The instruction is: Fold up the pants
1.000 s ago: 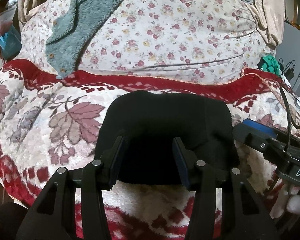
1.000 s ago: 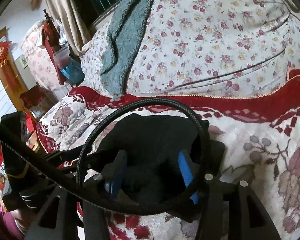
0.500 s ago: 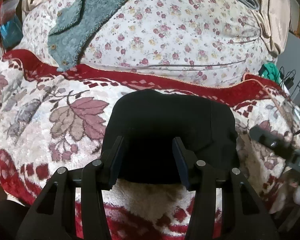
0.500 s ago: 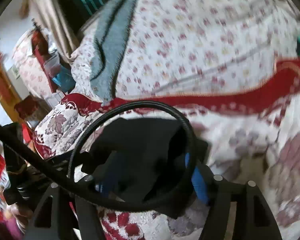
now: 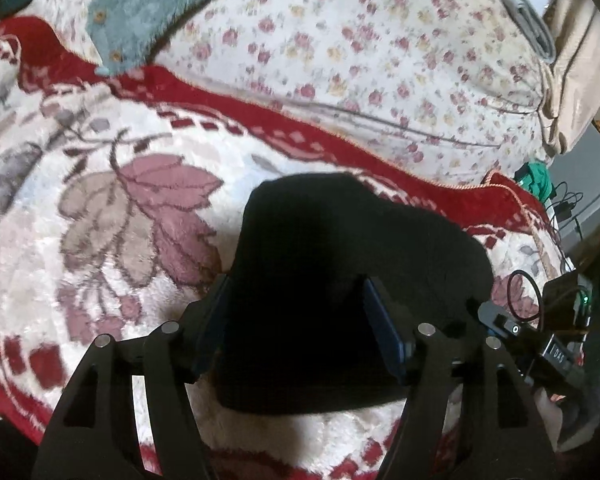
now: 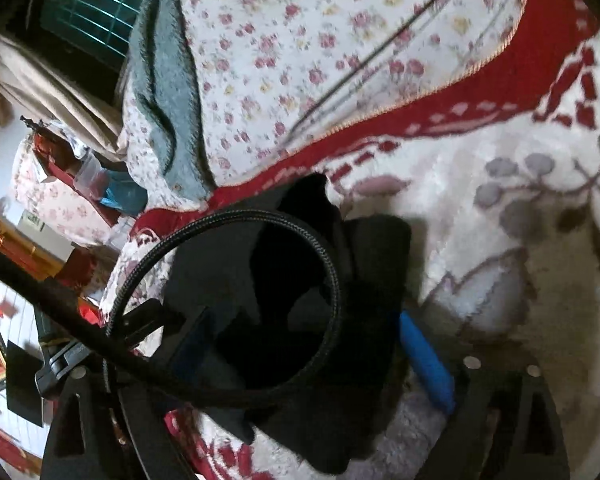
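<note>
pants (image 5: 340, 264) lay folded, black, on floral blanket (image 5: 112, 208) | left gripper (image 5: 296, 328) spread wide, straddling bundle's 6 o'clock edge, nothing pinched | right gripper (image 6: 300, 356) also agape over pants (image 6: 352, 288) | cable loop (image 6: 224, 220) draped across at 9 o'clock

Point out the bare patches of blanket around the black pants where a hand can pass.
Left of the black pants, the leaf-patterned blanket lies bare up to its red border. In the right wrist view, the blanket right of the pants is bare too. It is crowded by the left gripper, right gripper and the looped cable.
</note>
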### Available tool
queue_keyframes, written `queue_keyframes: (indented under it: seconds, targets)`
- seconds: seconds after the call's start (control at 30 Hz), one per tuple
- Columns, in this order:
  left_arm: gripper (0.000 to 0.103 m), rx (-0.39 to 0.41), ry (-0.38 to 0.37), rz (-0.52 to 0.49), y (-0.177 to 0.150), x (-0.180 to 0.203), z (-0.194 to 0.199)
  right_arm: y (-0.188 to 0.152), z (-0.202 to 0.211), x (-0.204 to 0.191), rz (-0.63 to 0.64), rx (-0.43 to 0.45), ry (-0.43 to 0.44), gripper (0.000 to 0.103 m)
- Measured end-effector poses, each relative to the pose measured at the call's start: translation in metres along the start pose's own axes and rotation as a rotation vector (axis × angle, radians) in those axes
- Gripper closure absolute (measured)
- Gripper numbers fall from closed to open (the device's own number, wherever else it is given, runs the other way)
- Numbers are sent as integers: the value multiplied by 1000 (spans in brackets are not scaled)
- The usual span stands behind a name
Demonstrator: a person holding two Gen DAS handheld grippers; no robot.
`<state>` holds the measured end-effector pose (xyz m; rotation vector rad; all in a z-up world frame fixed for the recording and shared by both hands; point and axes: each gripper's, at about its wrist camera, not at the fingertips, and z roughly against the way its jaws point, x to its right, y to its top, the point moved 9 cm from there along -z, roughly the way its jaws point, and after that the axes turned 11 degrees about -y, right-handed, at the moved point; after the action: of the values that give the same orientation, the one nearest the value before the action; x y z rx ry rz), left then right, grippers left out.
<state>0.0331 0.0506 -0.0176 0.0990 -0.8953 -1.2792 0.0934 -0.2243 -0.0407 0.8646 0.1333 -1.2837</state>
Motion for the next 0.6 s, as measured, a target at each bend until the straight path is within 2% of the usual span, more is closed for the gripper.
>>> queue_keyframes:
  seconds: [0.13, 0.23, 0.33, 0.43, 0.5, 0.53, 0.6]
  targets:
    - [29, -32, -40, 16, -3, -6, -15, 1, -10, 0, 25, -7, 26, 6]
    - [18, -45, -76, 64, -5, -14, -25, 3, -15, -5, 65, -21, 21, 6]
    - [16, -13, -87, 68, -4, -14, -27, 5, -17, -5, 89, 15, 4, 23]
    - [16, 36, -53, 32, -6, -6, -30, 2, -14, -6, 104, 41, 16, 33]
    - [33, 28, -33, -29, -7, 7, -33, 3, -9, -7, 114, 49, 26, 43]
    - [38, 32, -28, -40, -6, 10, -32, 4, -6, -8, 121, 59, 34, 48]
    - [57, 43, -21, -78, -3, 19, -26, 7, 0, -11, 140, 77, 42, 56]
